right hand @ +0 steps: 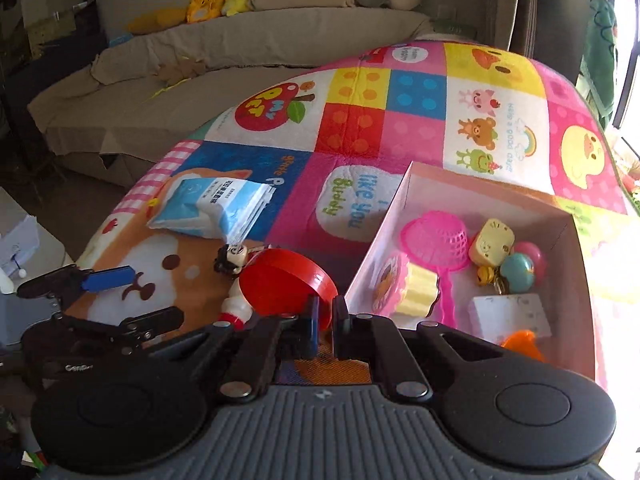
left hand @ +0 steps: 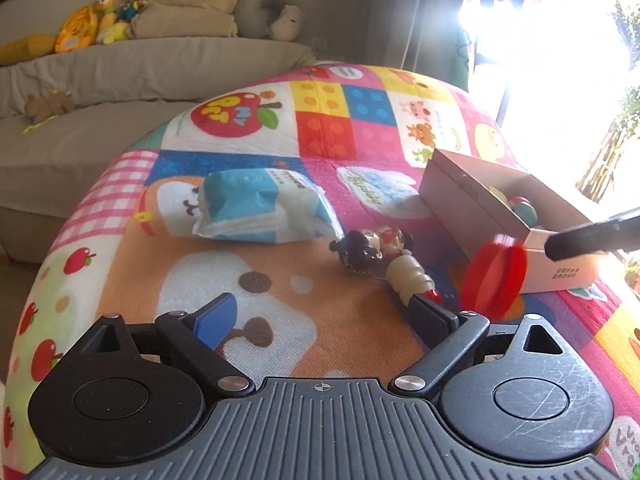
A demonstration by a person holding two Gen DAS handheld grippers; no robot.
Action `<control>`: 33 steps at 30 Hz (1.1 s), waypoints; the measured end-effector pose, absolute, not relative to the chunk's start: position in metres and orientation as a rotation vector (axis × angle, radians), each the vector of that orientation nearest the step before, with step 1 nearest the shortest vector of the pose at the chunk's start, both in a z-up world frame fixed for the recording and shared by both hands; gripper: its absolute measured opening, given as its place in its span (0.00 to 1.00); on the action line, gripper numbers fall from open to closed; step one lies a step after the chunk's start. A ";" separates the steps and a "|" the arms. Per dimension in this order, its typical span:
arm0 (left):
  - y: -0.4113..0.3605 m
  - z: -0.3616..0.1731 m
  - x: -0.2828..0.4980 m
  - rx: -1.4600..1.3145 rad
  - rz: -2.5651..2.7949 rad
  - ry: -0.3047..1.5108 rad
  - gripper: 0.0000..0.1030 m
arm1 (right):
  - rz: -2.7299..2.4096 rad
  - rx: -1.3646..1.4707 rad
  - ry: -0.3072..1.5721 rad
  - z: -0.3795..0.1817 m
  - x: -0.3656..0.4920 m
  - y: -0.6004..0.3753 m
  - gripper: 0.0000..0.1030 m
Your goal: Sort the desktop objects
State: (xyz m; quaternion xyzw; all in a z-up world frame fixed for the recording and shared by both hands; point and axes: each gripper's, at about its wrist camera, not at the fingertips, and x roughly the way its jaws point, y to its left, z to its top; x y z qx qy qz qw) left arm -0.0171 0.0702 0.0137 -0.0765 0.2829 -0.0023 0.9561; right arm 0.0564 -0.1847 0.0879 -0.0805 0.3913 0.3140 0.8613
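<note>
1. Red bowl (right hand: pixel 286 280), low centre in the right wrist view, is clamped by its rim in the right gripper (right hand: pixel 326 320) jaws, just left of the box (right hand: pixel 404 188).
2. It should clear the box wall before release.
3. Left gripper (left hand: pixel 320 320) jaws stand apart, empty.

A: Where's the light coming from?
B: Far right. A window (left hand: pixel 560 60) blows out white there and washes over the cardboard box (left hand: pixel 480 196).
A: Any blur?
B: The red disc (left hand: pixel 494 276) smears in the left view. Fisheye bends the mat's (right hand: pixel 360 128) edges; the sofa (right hand: pixel 200 72) sits dimmer.
</note>
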 end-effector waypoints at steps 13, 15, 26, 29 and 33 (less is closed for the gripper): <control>0.042 0.018 -0.005 -0.014 -0.036 0.613 0.93 | 0.441 -0.110 0.804 0.027 0.019 -0.242 0.68; 0.033 0.023 -0.002 0.012 -0.073 0.597 0.93 | 0.428 -0.111 0.805 0.020 0.017 -0.244 0.74; 0.011 0.016 0.036 0.028 -0.192 0.660 0.77 | 0.399 -0.029 0.731 0.008 0.004 -0.248 1.00; 0.014 0.014 0.029 0.041 -0.184 0.652 0.79 | 0.387 -0.036 0.736 0.008 0.005 -0.245 1.00; 0.024 0.015 0.024 0.107 -0.093 0.641 0.85 | 0.369 -0.038 0.732 0.008 0.004 -0.242 1.00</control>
